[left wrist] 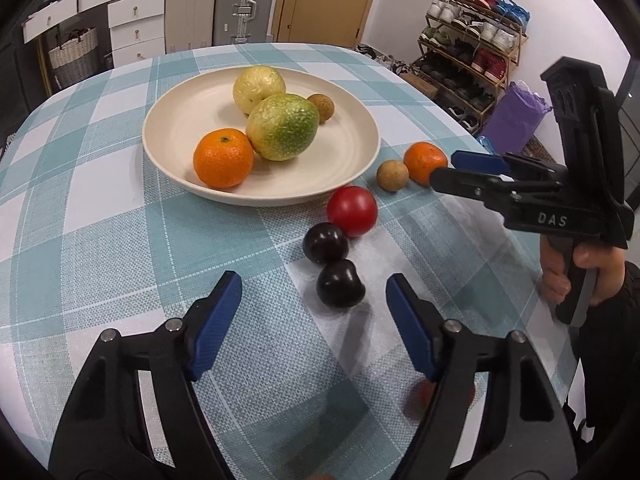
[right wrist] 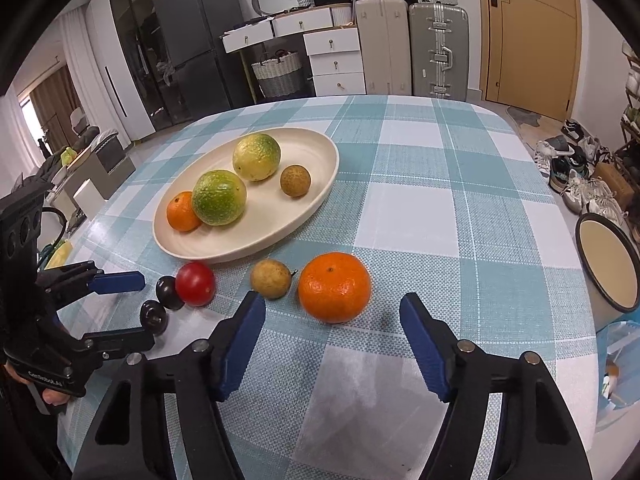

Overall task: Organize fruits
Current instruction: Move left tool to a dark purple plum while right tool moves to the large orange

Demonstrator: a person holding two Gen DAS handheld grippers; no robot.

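Note:
A cream plate (left wrist: 176, 120) (right wrist: 316, 152) holds an orange (left wrist: 223, 157), two green-yellow fruits (left wrist: 283, 126) (left wrist: 259, 87) and a small brown fruit (left wrist: 321, 107). On the cloth beside it lie a red tomato (left wrist: 352, 211) (right wrist: 195, 283), two dark plums (left wrist: 325, 243) (left wrist: 340, 283), a small brown fruit (left wrist: 393, 175) (right wrist: 271, 278) and an orange (left wrist: 425, 162) (right wrist: 334, 287). My left gripper (left wrist: 314, 292) is open and empty, just short of the near plum. My right gripper (right wrist: 333, 310) is open and empty, just short of the loose orange.
The round table has a teal checked cloth (left wrist: 100, 240). A cream round stool (right wrist: 608, 264) stands off the table's right edge. Suitcases (right wrist: 412, 48), drawers and a shoe rack (left wrist: 472, 52) stand behind.

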